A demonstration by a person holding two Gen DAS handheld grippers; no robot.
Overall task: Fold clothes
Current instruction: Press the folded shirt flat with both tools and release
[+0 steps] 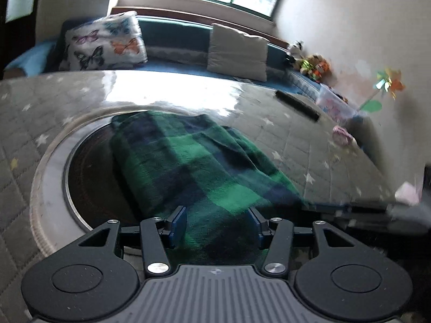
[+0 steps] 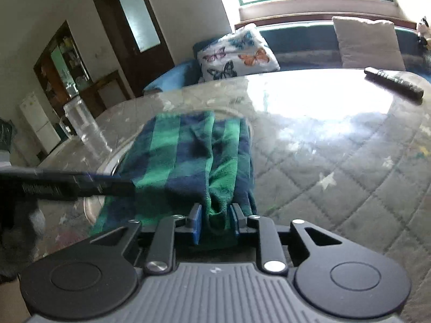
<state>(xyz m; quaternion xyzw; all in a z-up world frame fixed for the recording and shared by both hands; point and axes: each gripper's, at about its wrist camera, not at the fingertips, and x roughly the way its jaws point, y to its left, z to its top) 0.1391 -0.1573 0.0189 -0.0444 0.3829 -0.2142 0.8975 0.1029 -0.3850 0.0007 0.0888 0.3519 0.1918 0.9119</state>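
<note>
R claw (image 2: 215, 222) pinches bunched edge of green/navy plaid fleece garment (image 2: 188, 156); L claw (image 1: 218, 224) spread over it. Risk: bunch slips, fold skews.

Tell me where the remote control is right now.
The remote control lies at the table's far right edge in the right wrist view, beyond the plaid garment, near the grey cushion.

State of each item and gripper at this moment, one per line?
Plaid cloth: bunched, lying on table, near edge between right gripper's fingers.
Right gripper: closing on cloth fold.
Left gripper: open above cloth.
Remote: flat on table.
Glass pitcher: upright.
</note>
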